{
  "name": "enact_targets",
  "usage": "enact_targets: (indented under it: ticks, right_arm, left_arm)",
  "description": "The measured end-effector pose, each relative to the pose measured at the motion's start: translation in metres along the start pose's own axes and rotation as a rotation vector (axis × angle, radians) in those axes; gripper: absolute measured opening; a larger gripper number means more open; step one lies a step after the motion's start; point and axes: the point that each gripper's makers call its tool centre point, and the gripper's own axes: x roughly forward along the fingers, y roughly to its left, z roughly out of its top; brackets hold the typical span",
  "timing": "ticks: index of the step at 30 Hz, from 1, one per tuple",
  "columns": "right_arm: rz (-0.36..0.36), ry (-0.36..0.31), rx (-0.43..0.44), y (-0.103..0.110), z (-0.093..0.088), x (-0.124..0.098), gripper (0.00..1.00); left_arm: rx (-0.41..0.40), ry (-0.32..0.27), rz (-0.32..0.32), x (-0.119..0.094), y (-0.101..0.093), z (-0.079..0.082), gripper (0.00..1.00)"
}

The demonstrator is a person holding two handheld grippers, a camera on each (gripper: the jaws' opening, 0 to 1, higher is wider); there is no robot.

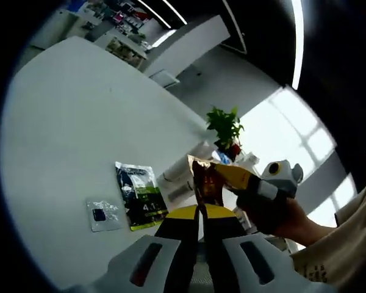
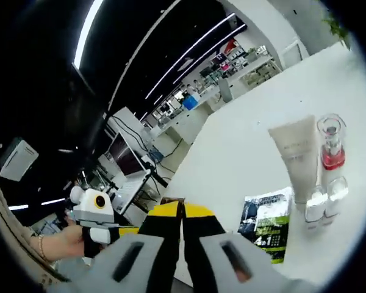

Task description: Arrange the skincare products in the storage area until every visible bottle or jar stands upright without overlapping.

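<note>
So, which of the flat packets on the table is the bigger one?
The black-and-green sachet; the small silvery packet with a dark square, lying beside it, is much smaller.

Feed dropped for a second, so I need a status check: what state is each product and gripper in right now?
Left gripper: shut on brown sachet.
Brown sachet: held in the air, also touching the right gripper.
Green sachet: lying flat.
Small silver sachet: lying flat.
White tube: appears upright.
Red pump bottle: upright.
Right gripper: looks shut.

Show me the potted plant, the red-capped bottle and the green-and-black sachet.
potted plant [image 1: 226, 127], left gripper view, its leaves.
red-capped bottle [image 2: 332, 146], right gripper view, its body.
green-and-black sachet [image 1: 139, 194], left gripper view, its middle.
</note>
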Motion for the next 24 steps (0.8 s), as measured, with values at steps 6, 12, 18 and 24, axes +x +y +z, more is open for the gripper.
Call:
enact_targets:
  ticks: [6, 12, 18, 24]
  right_arm:
    - [-0.047, 0.092, -0.298, 0.0, -0.009, 0.011, 0.01]
    - [-0.065, 0.147, -0.435, 0.0, -0.02, 0.028, 0.01]
    - [-0.072, 0.196, -0.516, -0.008, -0.029, 0.044, 0.01]
    - [-0.094, 0.23, -0.518, -0.023, -0.037, 0.059, 0.01]
  left_arm:
    - [-0.094, -0.006, 0.066, -0.005, 0.017, -0.001, 0.0]
    - [-0.142, 0.004, 0.115, -0.006, 0.036, -0.007, 0.0]
    - [-0.168, 0.005, 0.144, -0.004, 0.049, -0.007, 0.0]
    - [-0.19, 0.008, 0.172, 0.002, 0.067, -0.005, 0.0]
